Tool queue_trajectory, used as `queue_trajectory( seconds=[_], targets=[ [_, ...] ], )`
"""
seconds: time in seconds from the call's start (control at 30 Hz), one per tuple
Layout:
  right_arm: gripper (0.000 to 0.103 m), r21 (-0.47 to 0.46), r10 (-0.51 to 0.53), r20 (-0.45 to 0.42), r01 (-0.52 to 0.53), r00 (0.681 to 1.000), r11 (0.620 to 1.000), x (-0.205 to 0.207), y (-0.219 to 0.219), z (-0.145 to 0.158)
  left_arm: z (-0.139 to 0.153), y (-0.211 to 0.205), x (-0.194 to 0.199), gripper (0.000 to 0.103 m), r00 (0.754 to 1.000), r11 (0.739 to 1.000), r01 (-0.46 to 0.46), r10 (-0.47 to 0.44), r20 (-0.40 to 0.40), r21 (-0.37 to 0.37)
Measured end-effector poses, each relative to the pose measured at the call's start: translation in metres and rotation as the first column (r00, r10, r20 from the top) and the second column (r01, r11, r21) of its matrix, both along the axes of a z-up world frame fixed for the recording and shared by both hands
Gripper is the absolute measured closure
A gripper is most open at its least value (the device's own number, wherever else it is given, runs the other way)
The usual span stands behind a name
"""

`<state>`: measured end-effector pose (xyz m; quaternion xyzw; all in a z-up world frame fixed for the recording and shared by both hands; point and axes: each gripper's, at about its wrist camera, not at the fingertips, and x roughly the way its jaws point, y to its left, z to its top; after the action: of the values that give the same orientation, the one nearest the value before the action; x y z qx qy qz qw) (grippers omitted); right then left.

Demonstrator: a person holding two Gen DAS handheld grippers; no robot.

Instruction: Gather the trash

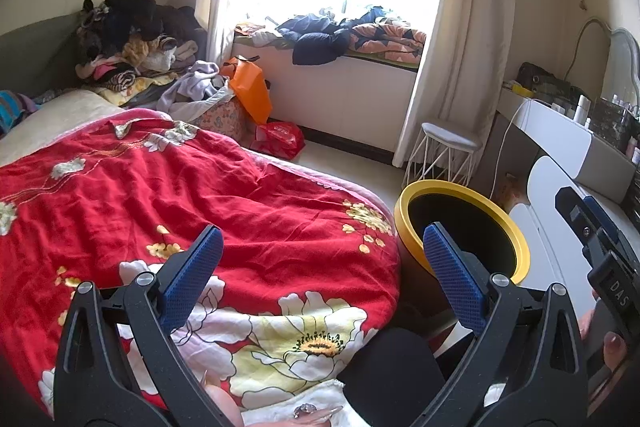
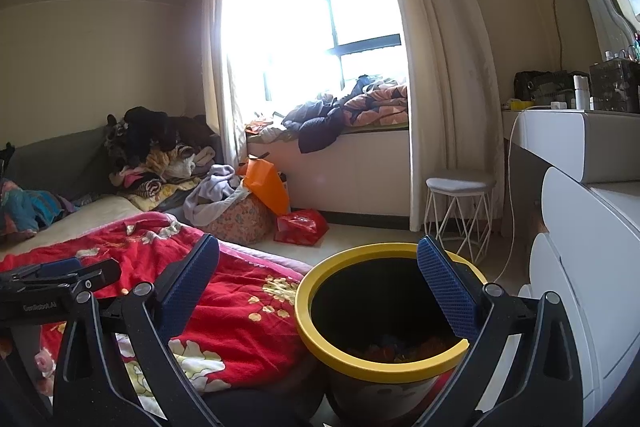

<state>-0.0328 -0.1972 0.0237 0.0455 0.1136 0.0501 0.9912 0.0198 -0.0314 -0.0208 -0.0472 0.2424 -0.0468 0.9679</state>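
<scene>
A round bin with a yellow rim [image 2: 320, 347] stands on the floor beside the bed, with colourful scraps at its bottom. It also shows in the left wrist view [image 1: 404, 227]. My right gripper [image 2: 320, 267] is open and empty, held just above and in front of the bin. My left gripper [image 1: 322, 251] is open and empty above the red floral quilt [image 1: 200, 195], left of the bin. The right gripper shows at the right edge of the left wrist view [image 1: 592, 227]. The left gripper shows at the left edge of the right wrist view [image 2: 60, 273].
A white dresser [image 2: 580, 247] stands right of the bin. A white wire stool [image 2: 460, 211] stands by the curtain. A red bag [image 2: 300, 227], an orange bag [image 2: 266, 183] and piles of clothes [image 2: 160, 155] lie beyond the bed. Bedding lies on the window seat [image 2: 352, 107].
</scene>
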Motion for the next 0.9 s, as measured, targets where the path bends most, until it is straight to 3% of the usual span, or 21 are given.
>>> queue_trajectory(
  seconds=[0.9],
  targets=[
    [0.006,0.006,-0.01,0.005,0.01,1.0,1.0,-0.0025,-0.0025,0.0032,0.0002,-0.0001,0.0002,0.011,1.0,1.0,0.001,-0.001,-0.005,-0.002]
  ],
)
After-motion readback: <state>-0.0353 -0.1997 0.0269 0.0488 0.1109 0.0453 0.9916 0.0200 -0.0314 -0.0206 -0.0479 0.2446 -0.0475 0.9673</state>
